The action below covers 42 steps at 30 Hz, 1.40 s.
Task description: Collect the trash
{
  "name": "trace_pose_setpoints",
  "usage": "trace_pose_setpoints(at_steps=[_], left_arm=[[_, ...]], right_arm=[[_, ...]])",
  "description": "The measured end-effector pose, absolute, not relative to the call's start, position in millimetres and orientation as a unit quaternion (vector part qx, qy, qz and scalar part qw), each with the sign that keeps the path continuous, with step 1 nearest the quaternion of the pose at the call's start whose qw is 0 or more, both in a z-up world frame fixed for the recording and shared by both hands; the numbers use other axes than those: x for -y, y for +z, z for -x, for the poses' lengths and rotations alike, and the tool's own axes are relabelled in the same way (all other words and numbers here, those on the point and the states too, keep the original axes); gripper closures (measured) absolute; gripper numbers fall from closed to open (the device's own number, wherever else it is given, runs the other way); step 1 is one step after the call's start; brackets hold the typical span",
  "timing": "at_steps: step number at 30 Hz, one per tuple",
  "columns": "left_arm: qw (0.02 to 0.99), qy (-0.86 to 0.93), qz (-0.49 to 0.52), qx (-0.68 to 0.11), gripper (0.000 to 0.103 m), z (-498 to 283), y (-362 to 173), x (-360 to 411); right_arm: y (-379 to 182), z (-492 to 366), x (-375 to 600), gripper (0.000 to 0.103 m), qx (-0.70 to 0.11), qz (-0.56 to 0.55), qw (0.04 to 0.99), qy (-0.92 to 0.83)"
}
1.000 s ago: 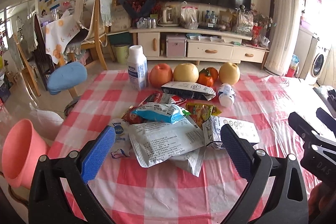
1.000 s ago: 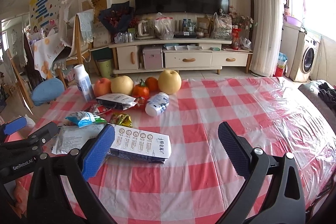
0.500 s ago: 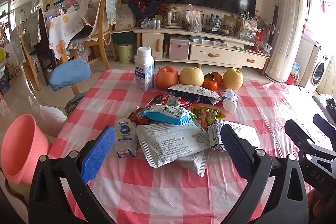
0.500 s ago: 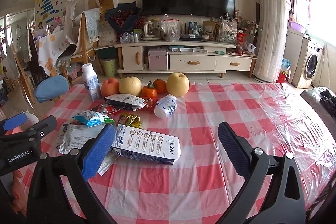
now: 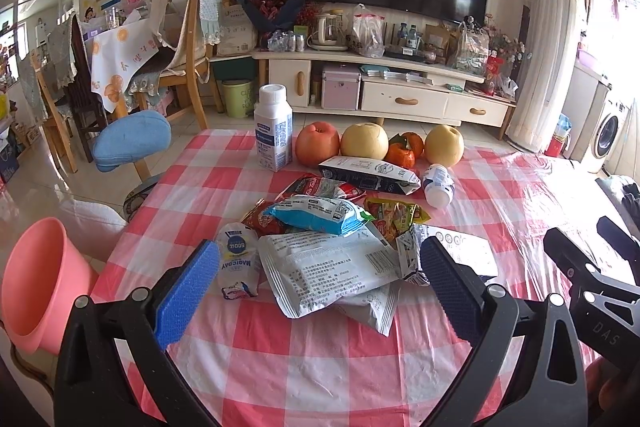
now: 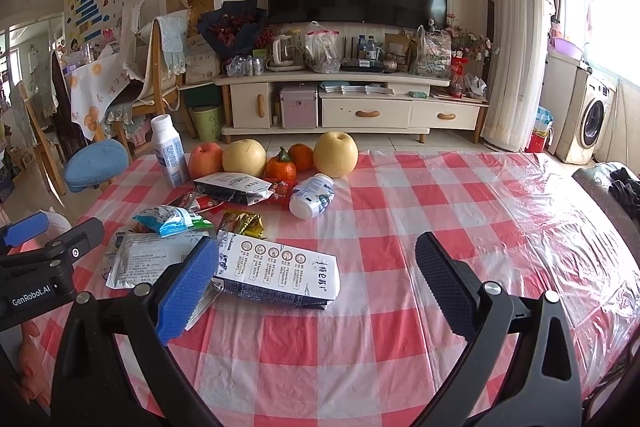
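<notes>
A heap of empty wrappers lies on the red-checked table: a large white pouch, a blue snack bag, a small white packet, a red wrapper and a flattened carton. My left gripper hangs open just short of the white pouch, nothing between its fingers. My right gripper is open too, above the carton's near edge. A pink bin stands off the table's left edge.
At the far edge stand a white bottle, an apple, two pears and tangerines. A small bottle lies on its side. A blue-seated chair stands left of the table. The table's right half holds nothing.
Both grippers have drawn back and risen a little, so the wrappers and fruit sit lower in view. Nothing on the table has moved, and both stay open.
</notes>
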<state>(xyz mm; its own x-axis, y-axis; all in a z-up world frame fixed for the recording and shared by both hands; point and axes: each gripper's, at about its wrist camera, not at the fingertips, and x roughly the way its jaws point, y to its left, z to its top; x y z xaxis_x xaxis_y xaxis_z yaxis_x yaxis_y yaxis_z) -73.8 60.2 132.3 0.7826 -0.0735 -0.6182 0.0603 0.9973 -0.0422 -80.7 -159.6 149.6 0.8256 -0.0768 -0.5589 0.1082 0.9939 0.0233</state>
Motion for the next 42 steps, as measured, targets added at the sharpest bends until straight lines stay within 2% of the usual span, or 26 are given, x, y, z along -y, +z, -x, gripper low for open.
trace_pose_setpoints(at_steps=[30, 42], left_arm=[[0.935, -0.056, -0.025, -0.350, 0.004, 66.1, 116.2, -36.9], [0.923, -0.074, -0.051, -0.375, 0.004, 54.0, 98.5, -30.4]], right_arm=[[137.4, 76.4, 172.8, 0.004, -0.314, -0.022, 0.948, -0.048], [100.3, 54.8, 206.2, 0.004, -0.372, -0.096, 0.923, -0.001]])
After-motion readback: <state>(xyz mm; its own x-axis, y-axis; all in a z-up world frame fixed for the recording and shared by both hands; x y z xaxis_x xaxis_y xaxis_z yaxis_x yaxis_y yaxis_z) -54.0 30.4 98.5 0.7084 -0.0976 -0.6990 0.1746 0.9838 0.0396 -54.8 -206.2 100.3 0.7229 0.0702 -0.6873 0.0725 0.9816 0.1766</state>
